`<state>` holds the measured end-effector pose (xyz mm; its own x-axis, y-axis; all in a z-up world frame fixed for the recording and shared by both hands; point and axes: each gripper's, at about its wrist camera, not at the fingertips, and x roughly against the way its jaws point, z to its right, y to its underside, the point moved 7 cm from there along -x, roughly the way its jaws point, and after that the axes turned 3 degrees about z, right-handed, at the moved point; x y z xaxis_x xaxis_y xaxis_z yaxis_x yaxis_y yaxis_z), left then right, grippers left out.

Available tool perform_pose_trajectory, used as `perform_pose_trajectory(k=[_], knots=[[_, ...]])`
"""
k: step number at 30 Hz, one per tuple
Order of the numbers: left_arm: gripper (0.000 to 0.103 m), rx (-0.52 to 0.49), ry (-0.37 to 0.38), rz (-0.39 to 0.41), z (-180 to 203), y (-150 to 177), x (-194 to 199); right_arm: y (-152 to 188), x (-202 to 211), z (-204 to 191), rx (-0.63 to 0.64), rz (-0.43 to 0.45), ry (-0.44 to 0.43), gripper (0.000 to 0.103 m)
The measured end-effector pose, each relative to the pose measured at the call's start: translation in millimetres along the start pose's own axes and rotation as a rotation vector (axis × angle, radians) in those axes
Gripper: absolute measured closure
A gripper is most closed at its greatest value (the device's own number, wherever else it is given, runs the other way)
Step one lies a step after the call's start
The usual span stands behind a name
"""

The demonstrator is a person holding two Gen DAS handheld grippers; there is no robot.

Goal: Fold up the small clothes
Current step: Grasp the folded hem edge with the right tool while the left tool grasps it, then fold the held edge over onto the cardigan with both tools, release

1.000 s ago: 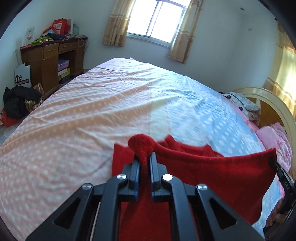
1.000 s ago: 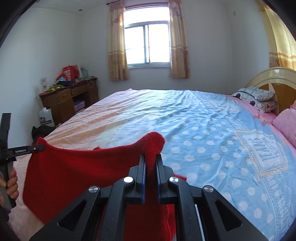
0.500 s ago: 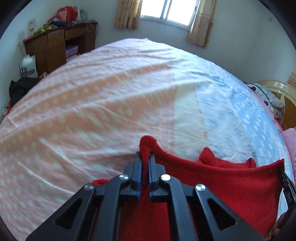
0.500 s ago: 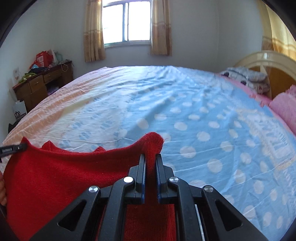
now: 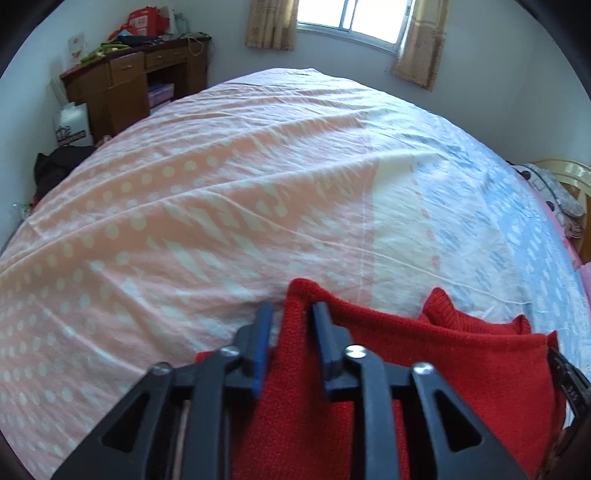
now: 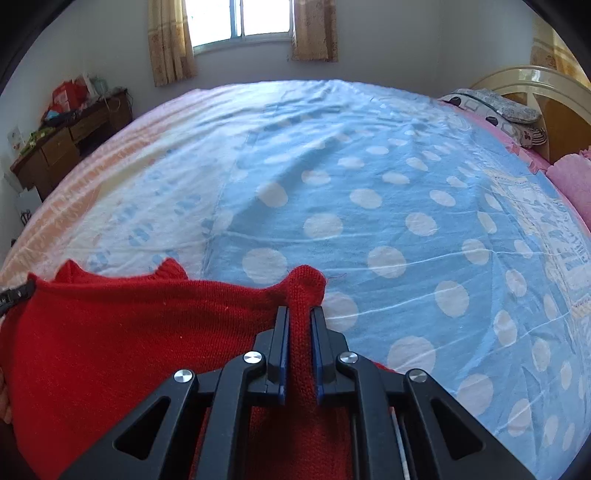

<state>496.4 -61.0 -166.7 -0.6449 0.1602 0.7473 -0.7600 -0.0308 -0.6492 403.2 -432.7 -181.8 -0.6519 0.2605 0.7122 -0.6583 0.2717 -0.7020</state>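
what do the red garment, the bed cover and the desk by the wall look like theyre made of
Red garment: knitted yarn, likely wool or acrylic; visible knit stitches, ribbed edges, matte.
Bed cover: thin woven cloth, probably cotton; fine creases, printed dots, matte.
Desk: brown wood or wood veneer, with drawer fronts and a slight sheen; which one cannot be told.

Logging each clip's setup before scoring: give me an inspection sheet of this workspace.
Surface: bed with a dotted sheet, peach on one side, blue on the other, lightly creased.
Job's things: red sweater spread at the near edge.
Clutter: nothing seen on the sheet beyond pillows by the headboard.
Grippers: left gripper has just been opening, sweater corner between its pads but not pinched; right gripper shut on the other corner.
Cables: nothing seen.
Surroundings: cluttered desk, bags on the floor, curtained window.
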Motion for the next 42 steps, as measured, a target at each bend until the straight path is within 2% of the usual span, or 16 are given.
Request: perform_pose_trajectory(k=[1, 2, 4, 5, 6, 8, 13, 17, 22, 23, 26, 31, 36, 38, 39, 42], knots=[[0.060, 0.005, -0.013, 0.003, -2.5, -0.3, 3.2, -3.8, 10.8, 2.9, -0.020, 0.049, -0.016, 0.094], [0.051, 0.006, -0.020, 0.007, -4.3, -0.2, 7.5, -8.3, 24.8, 5.9, -0.039, 0.109, -0.029, 0.094], [0.042, -0.010, -0.034, 0.017, -8.3, 4.3, 22.4, -13.1, 71.9, 14.6, -0.081, 0.279, -0.015, 0.091], [0.031, -0.018, -0.036, 0.028, -9.3, 7.2, 29.7, -12.5, 94.0, 17.2, -0.093, 0.341, 0.001, 0.091], [0.019, -0.027, -0.044, 0.040, -11.1, 11.0, 38.1, -10.6, 114.7, 17.8, -0.095, 0.382, 0.005, 0.090], [0.016, -0.052, -0.070, 0.066, -13.4, 20.1, 55.7, -2.0, 147.3, 10.7, -0.079, 0.415, -0.026, 0.090], [0.016, -0.091, -0.095, 0.090, -5.8, 44.6, 89.2, 37.2, 173.6, -20.2, 0.007, 0.354, -0.074, 0.090], [0.016, -0.125, -0.097, 0.105, 4.3, 67.1, 106.6, 80.2, 155.3, -35.5, 0.006, 0.233, -0.090, 0.090], [0.016, -0.146, -0.101, 0.080, 9.6, 92.4, 110.4, 122.8, 119.7, -46.3, 0.047, 0.107, -0.084, 0.090], [0.016, -0.149, -0.106, 0.071, 10.2, 96.4, 109.6, 124.0, 122.2, -45.7, 0.046, 0.137, -0.088, 0.090], [0.016, -0.159, -0.136, 0.064, 10.3, 106.9, 106.3, 124.4, 120.6, -43.3, 0.047, 0.132, -0.088, 0.090], [0.014, -0.186, -0.177, 0.102, 11.8, 116.4, 113.0, 125.0, 122.5, -38.6, 0.022, 0.150, -0.125, 0.089], [0.007, -0.216, -0.218, 0.139, 6.7, 126.7, 131.2, 123.7, 121.1, -35.4, -0.016, 0.158, -0.182, 0.088], [0.005, -0.179, -0.222, 0.161, -2.7, 131.1, 143.0, 123.2, 120.1, -34.8, -0.022, 0.161, -0.191, 0.088], [0.004, -0.124, -0.217, 0.171, -11.6, 135.5, 150.3, 123.4, 120.4, -35.3, -0.021, 0.162, -0.192, 0.088], [0.004, 0.045, -0.141, 0.148, -32.2, 154.1, 158.6, 123.1, 120.4, -36.3, -0.021, 0.167, -0.200, 0.085]])
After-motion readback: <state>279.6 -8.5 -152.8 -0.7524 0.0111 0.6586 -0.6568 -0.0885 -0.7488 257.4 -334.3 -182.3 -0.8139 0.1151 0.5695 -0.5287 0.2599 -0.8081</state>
